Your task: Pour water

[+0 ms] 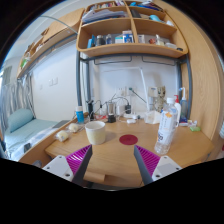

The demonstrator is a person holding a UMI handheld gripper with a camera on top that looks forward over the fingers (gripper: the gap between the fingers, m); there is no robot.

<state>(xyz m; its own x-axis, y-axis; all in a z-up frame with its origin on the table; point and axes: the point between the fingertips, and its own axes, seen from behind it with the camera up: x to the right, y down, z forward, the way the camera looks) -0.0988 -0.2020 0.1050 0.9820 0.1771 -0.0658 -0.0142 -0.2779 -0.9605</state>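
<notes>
Two pink-padded fingers of the gripper (113,163) stand apart over bare wooden tabletop (112,152), holding nothing. Just beyond the left finger stands a cream plastic cup (95,132); beyond the right, a clear plastic water bottle (166,128), near a round red coaster (128,139). Clutter, possibly jars, lines the table's far edge.

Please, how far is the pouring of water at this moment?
Nothing looks done yet. The water bottle stands upright on the wooden table, ahead of the right finger, and the cream cup stands apart, beyond the left finger. In hand: the gripper is open and holds nothing. Left: grasp the bottle, bring it over the cup and tilt it. Whether the cup already holds water cannot be seen.
</notes>
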